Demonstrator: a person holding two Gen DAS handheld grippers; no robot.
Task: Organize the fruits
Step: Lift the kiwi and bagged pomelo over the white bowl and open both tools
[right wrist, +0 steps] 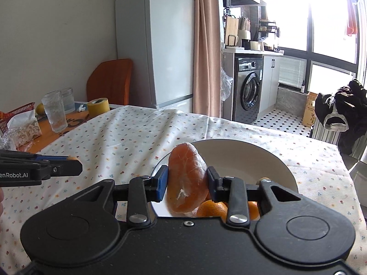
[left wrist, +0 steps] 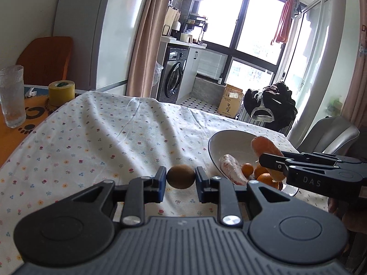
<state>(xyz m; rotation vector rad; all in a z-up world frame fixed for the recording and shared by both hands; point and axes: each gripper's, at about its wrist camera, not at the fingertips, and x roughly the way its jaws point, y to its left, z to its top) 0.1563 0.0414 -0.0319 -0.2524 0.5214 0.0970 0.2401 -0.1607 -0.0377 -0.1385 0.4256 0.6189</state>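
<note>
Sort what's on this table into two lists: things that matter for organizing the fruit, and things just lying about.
Part of the job:
- kiwi, held in the left gripper
- peeled citrus segment, held in the right gripper
- white bowl
- small oranges in the bowl
- second segment in the bowl

Lying about:
- tape roll
- drinking glass
- tissue pack
- red basket
</note>
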